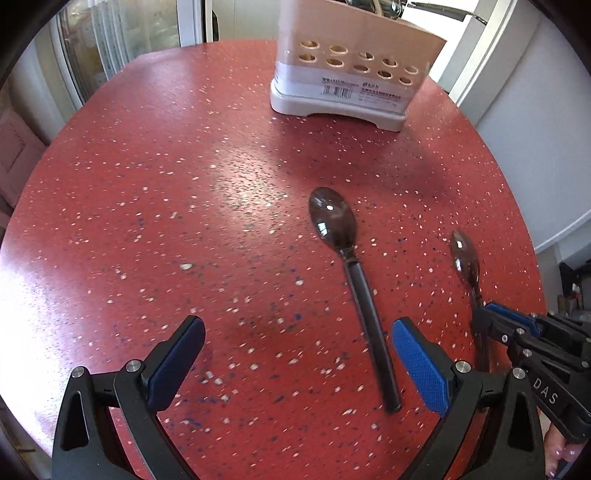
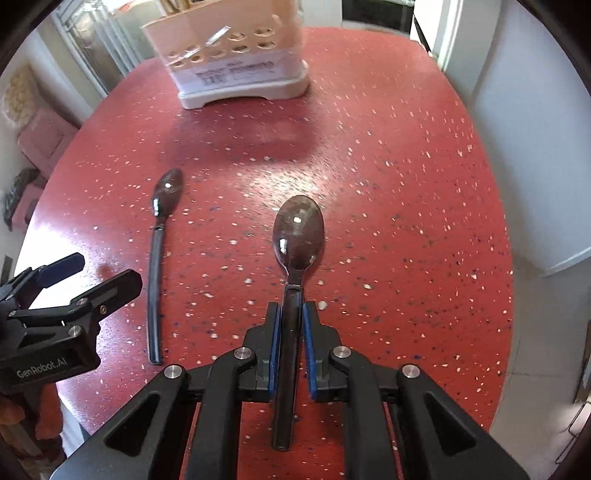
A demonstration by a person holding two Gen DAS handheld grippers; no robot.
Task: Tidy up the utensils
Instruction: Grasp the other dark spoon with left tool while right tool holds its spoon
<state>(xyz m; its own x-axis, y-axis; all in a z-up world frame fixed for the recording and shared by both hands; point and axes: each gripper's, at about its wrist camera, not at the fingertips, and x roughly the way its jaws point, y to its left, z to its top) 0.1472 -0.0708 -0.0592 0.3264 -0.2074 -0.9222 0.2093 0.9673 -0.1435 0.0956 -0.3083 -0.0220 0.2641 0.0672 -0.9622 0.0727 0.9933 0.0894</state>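
A dark spoon (image 2: 298, 236) sticks out forward from my right gripper (image 2: 291, 332), whose blue pads (image 2: 274, 343) are shut on its handle, just above the red table. The same held spoon (image 1: 464, 258) and right gripper (image 1: 484, 315) show at the right edge of the left wrist view. A second dark spoon (image 1: 354, 273) lies flat on the table, bowl pointing away, its handle close to the right finger of my open left gripper (image 1: 299, 365). The right wrist view has this lying spoon (image 2: 158, 280) beside the left gripper (image 2: 98, 273). A beige utensil holder (image 1: 351, 74) (image 2: 236, 66) stands at the table's far side.
The round red speckled table (image 1: 147, 184) (image 2: 406, 184) ends close behind the holder and curves away at both sides. Metal utensils (image 1: 373, 7) stand in the holder. A white wall (image 2: 535, 147) is at the right, a glass door (image 1: 110, 37) at the back left.
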